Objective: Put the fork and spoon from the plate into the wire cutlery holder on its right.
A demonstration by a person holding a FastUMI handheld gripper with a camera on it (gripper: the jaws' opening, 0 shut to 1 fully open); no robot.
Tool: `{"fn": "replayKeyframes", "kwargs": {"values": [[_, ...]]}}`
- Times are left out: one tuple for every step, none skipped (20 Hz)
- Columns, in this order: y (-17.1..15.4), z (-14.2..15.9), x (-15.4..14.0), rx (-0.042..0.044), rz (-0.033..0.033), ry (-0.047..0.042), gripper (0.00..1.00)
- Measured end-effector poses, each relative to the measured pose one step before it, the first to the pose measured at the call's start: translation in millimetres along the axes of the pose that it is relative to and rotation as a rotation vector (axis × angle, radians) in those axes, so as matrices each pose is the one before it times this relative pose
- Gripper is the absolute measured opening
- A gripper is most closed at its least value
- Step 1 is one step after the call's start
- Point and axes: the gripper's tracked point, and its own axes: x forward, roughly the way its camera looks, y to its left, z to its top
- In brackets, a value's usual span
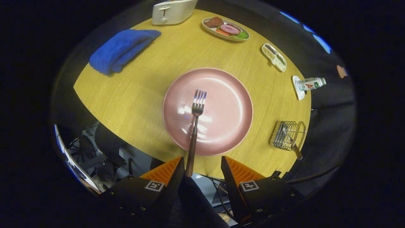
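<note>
Right now your gripper [202, 164] sits at the near edge of the wooden table [136, 95], its two fingers spread apart with a clear gap between them and clamped on nothing. The fork [195, 126] lies on the pink plate [227, 104] just ahead of you, tines pointing away and its dark handle running back over the plate's near rim. The handle's end comes down close beside your left finger; you cannot tell from this view whether it touches that finger, and the right finger is well clear of it.

To the right of the plate, near the table's edge, stands the wire cutlery holder [289, 133]. A utensil with a brown handle [297, 153] already sits in it, handle sticking out toward you; its head is hidden among the wires, so you cannot tell for sure that it is the spoon.

Beyond the plate, a folded blue towel [121, 50] lies to the far left, a white toaster [172, 12] stands at the far edge, and an oval dish of food [226, 29] sits next to it. Further right you have a small divided tray [274, 57] and a white bottle [310, 84] lying on its side.
</note>
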Motion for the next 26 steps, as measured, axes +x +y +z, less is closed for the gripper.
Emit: {"fn": "replayKeyframes", "kwargs": {"values": [[1.05, -1.63, 3.63, 0.00659, 0.00543, 0.00845, 0.72], [0.77, -1.99, 3.7, 0.0096, 0.00757, 0.0089, 0.72], [1.48, -2.49, 4.56, 0.01223, 0.00888, 0.00899, 0.72], [1.59, -2.0, 3.56, 0.01066, 0.00919, 0.00816, 0.72], [0.65, -2.34, 2.8, 0.01225, 0.00715, 0.00779, 0.72], [0.24, -1.4, 3.67, 0.0112, 0.007, 0.00662, 0.72], [0.55, -1.69, 4.31, 0.01363, 0.00972, 0.00733, 0.72], [0.7, -1.31, 3.14, 0.01204, 0.00649, 0.00608, 0.72], [1.49, -2.6, 3.39, 0.00922, 0.00569, 0.0055, 0.72], [1.08, -1.17, 2.91, 0.00914, 0.00531, 0.00381, 0.72], [-0.04, -0.95, 4.06, 0.0107, 0.00394, 0.00442, 0.72], [1.33, -2.2, 3.62, 0.01115, 0.00594, 0.00495, 0.73], [1.38, -1.04, 2.8, 0.00887, 0.0068, 0.00305, 0.72], [1.06, -0.75, 3.12, 0.00684, 0.00578, 0.00204, 0.72], [1.15, -0.75, 2.42, 0.00439, 0.00353, 0.00006, 0.72], [0.8, 0.0, 1.87, 0.0039, 0.00428, 0.00145, 0.72], [-0.29, 0.92, 1.3, 0.00135, 0.00054, 0.00176, 0.72], [0.77, -2.18, 2.01, 0.00315, 0.00137, 0.00139, 0.7], [0.3, -0.25, 2.69, 0.00502, 0.00176, 0.00057, 0.7], [2.19, 0.32, 0.41, -0.00106, 0.01387, -0.00498, 0.66], [1.8, 0.05, 1.89, 0.00469, 0.00573, -0.0007, 0.5], [-1.99, -1.56, -0.09, 0.00316, -0.012, 0.00675, 0.39], [0.43, -0.84, 2.28, 0.00015, 0.00065, 0.00236, 0.39], [3.07, 1.39, 1.34, -0.01173, 0.01246, -0.006, 0.27], [-4.14, -0.1, -3.33, 0.00114, -0.01082, 0.00775, 0.15], [-2.65, -1.19, -0.8, -0.00024, -0.01301, 0.00373, 0.16]]}}
